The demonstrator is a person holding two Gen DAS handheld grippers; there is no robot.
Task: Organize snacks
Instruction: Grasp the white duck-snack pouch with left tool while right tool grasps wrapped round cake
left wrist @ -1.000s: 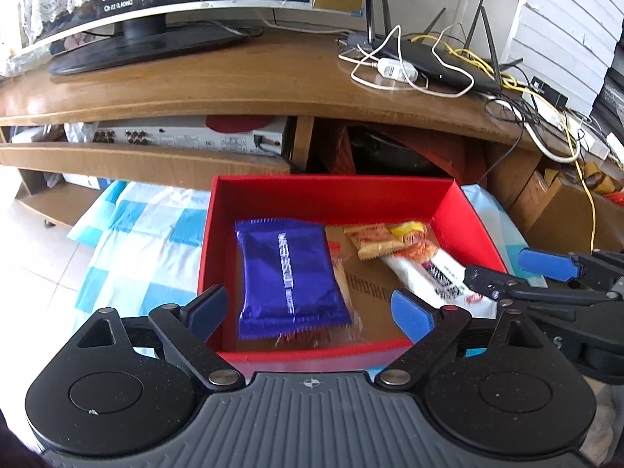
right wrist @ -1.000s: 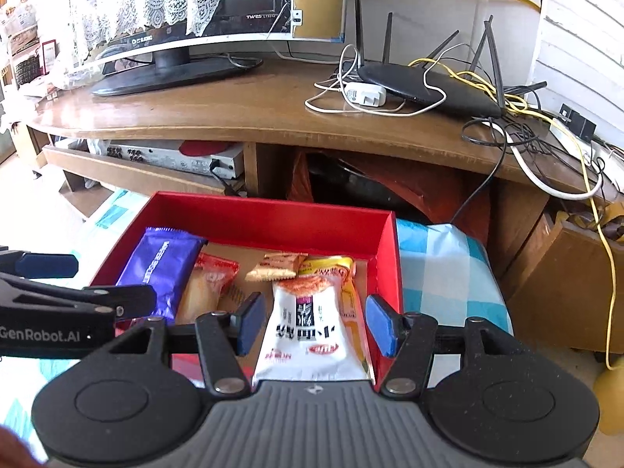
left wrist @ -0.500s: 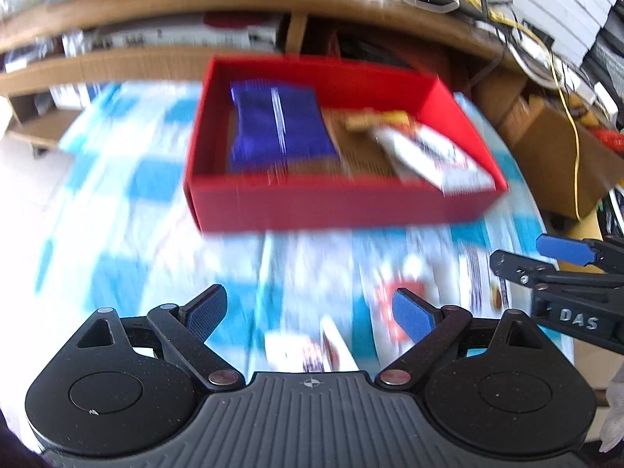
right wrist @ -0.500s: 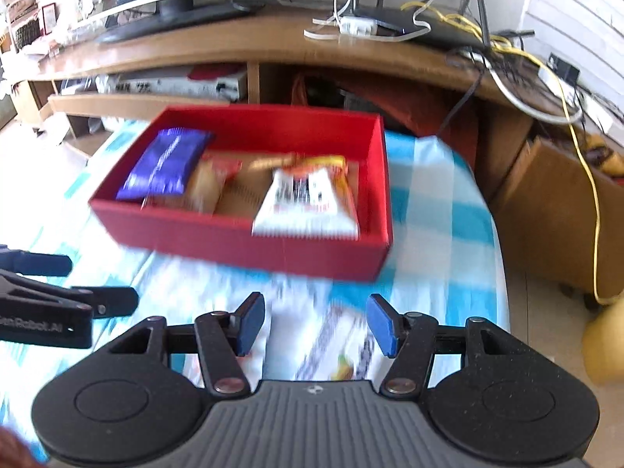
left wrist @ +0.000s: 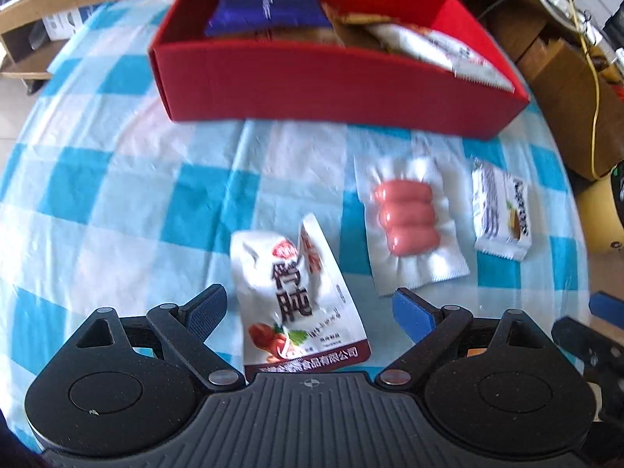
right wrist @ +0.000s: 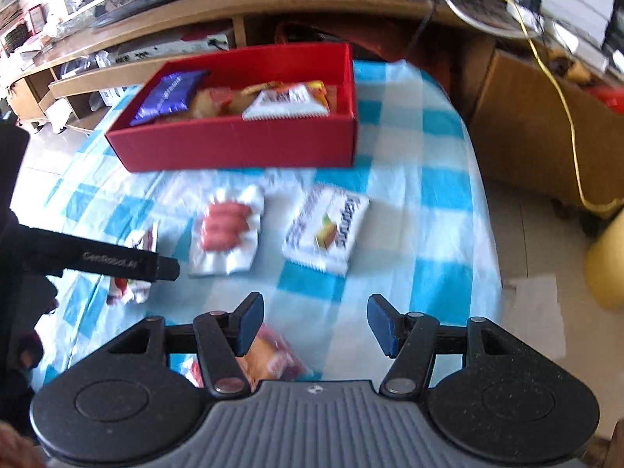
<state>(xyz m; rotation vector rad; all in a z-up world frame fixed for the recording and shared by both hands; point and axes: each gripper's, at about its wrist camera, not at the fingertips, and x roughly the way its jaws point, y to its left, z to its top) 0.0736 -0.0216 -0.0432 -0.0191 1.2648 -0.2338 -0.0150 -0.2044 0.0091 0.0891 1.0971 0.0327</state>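
Three loose snack packets lie on the blue-and-white checked cloth (left wrist: 117,179) of the bench, all in front of the red box (left wrist: 319,78).

In the left wrist view, the white pouch with a red seal and dark characters (left wrist: 296,296) sits between the fingers of the left gripper (left wrist: 308,312). Its long axis runs away from the camera toward the box, tilted slightly left at the far end, and its dark red bottom band is nearest the camera. The left jaws stand wide and their pads do not press on the pouch.

Just right of it lies the clear vacuum pack of three pink sausages (left wrist: 407,222). The pack's long axis points toward the box, while the sausages lie crosswise. Further right, apart from it, is the white wafer packet (left wrist: 501,210), also lengthwise toward the box.

Inside the box, a purple packet (left wrist: 265,0) lies at the left end and a white packet (left wrist: 436,46) at the right end.

In the right wrist view, the right gripper (right wrist: 316,323) hangs over the cloth with its jaws partly apart and opening. An orange-red packet (right wrist: 269,358), blurred, lies under its left finger, and the pads are not pressing on it.
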